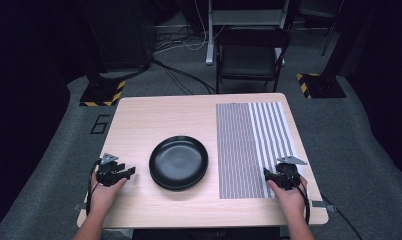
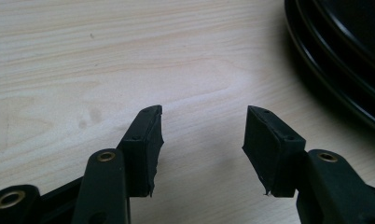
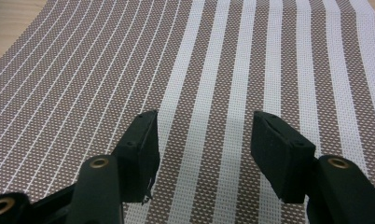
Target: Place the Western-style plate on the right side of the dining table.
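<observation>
Both grippers' fingers stood spread and empty: left gripper [image 2: 203,135] beside round glossy black plates [image 2: 344,60], right gripper [image 3: 205,140] over woven striped mat [image 3: 223,60].

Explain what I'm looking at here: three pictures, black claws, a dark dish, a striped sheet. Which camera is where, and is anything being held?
No robot here: a person holds a hand-held gripper in each hand. The high view looks down on a wooden table. The left gripper rests beside black plates, which look like a stack of two; the right gripper sits over a striped placemat. The other two pictures come from cameras riding on each gripper, looking along its black fingers. In both, the fingers stand apart with nothing between them, so nothing is held.
</observation>
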`<state>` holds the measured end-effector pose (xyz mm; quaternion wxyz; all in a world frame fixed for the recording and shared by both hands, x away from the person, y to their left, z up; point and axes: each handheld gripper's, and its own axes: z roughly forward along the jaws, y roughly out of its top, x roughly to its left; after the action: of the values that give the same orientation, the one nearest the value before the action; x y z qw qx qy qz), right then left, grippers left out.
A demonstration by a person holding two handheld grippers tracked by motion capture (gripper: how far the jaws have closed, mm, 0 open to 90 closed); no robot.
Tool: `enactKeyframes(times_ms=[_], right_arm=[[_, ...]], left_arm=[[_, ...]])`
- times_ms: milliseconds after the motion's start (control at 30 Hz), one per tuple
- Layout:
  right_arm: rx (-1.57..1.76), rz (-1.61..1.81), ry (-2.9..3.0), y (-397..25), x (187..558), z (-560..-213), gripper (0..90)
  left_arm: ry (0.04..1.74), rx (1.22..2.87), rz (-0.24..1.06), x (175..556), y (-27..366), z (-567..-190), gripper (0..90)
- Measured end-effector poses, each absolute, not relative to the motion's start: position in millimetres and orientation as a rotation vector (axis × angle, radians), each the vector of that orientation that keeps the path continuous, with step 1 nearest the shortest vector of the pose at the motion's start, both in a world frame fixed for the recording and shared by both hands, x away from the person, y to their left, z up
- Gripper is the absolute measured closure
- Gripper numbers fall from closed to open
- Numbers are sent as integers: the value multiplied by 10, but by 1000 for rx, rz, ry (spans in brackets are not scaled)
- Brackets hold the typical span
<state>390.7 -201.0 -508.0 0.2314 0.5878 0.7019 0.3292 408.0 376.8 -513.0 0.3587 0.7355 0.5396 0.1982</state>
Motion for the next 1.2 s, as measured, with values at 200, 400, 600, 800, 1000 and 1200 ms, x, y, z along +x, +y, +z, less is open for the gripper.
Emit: enactKeyframes(times_ms=[200,400,600,800,1000,1200], right_arm=[[1613,910,1933,-1998,3895,-5061,430],[1605,927,1957,-1924,3870,-5018,465],[1573,916,1978,-1848,3857,-4969,496],[1547,913,2001,-1777,3846,-4914,479],[1550,958,2011,-1741,3858,-4852,489],[1549,992,2026,-1695,3883,-4810,511]], left_arm=[[1383,1868,501,4042,3755,-5069,468],[1382,1810,440,4002,3746,-4987,486],[1369,1815,437,3966,3718,-4927,515],[1365,1787,404,3953,3699,-4855,526],[1369,1783,395,3960,3677,-4806,531],[1370,1764,375,3975,3672,-4741,541]])
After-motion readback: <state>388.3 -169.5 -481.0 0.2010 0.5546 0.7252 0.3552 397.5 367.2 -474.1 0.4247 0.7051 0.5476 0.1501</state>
